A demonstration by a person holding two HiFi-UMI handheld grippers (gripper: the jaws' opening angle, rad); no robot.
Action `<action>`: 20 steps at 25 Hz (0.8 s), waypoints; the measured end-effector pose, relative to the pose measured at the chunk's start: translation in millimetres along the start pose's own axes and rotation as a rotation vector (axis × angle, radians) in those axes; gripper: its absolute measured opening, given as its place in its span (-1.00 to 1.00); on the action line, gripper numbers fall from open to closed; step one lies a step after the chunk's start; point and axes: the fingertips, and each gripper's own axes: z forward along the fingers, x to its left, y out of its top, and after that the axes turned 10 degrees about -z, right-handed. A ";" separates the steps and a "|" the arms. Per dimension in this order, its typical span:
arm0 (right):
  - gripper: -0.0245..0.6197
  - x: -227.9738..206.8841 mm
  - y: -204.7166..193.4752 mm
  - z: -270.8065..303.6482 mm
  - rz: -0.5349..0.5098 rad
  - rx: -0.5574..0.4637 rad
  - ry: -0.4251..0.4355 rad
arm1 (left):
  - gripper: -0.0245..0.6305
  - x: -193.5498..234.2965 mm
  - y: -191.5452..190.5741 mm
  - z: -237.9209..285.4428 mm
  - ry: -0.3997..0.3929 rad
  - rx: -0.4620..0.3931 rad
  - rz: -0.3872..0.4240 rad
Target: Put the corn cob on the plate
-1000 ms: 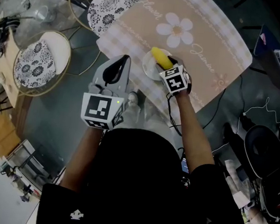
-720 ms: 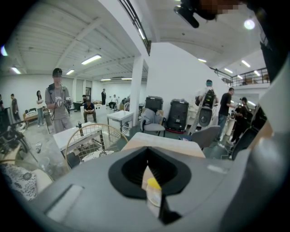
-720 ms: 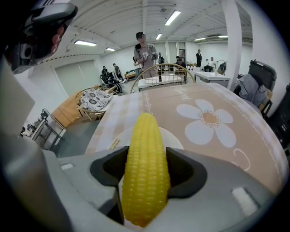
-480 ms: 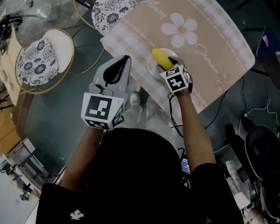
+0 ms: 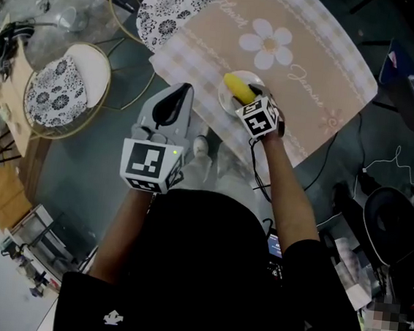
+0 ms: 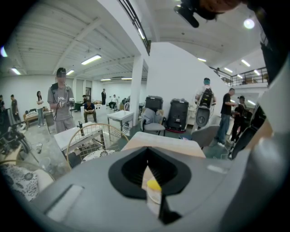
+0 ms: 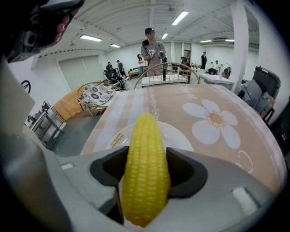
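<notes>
A yellow corn cob (image 7: pixel 145 167) lies lengthwise between the jaws of my right gripper (image 7: pixel 146 174), which is shut on it. The cob hangs just over a small white plate (image 7: pixel 183 140) on the beige daisy tablecloth (image 7: pixel 213 120); I cannot tell whether it touches the plate. From the head view the corn cob (image 5: pixel 236 86) sits over the plate (image 5: pixel 223 98), with the right gripper (image 5: pixel 248 93) at its near end. My left gripper (image 5: pixel 181 88) is held off the table's edge, shut and empty. Past its closed jaws the left gripper view shows the corn cob (image 6: pixel 153 185).
Two wicker chairs with black-and-white patterned cushions (image 5: pixel 53 90) (image 5: pixel 172 7) stand left of the table. The tablecloth (image 5: pixel 306 58) stretches bare beyond the plate. Cables and dark equipment (image 5: pixel 393 217) lie on the floor at the right. Several people stand far off in the hall.
The right gripper has rolled slightly with the corn cob still in it over the plate. The left gripper has not moved.
</notes>
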 end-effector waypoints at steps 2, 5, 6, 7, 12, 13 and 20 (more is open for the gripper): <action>-0.12 0.0 -1.1 1.0 -0.005 0.000 -0.004 | -0.90 0.3 0.1 0.4 0.000 -0.001 -0.001; -0.10 0.6 0.2 0.9 -0.003 -0.016 -0.001 | -0.90 -0.6 0.2 1.1 -0.002 -0.003 -0.001; -0.07 0.6 1.1 -0.1 -0.001 -0.025 0.000 | -0.90 -1.5 0.3 1.2 -0.004 -0.003 -0.001; -0.05 0.4 1.8 -1.2 0.000 -0.034 -0.001 | -0.90 -2.4 0.6 1.4 -0.005 -0.003 -0.001; -0.01 -2.2 3.8 -11.4 0.016 -0.076 -0.017 | -0.90 -6.5 1.5 1.9 -0.009 -0.005 -0.005; -0.01 -3.4 4.6 -14.8 0.021 -0.090 -0.023 | -0.90 -7.7 1.9 2.2 -0.009 -0.006 -0.006; -0.01 -7.8 19.2 -43.3 0.034 -0.169 -0.015 | -0.90 -14.2 3.9 3.8 -0.009 -0.016 -0.003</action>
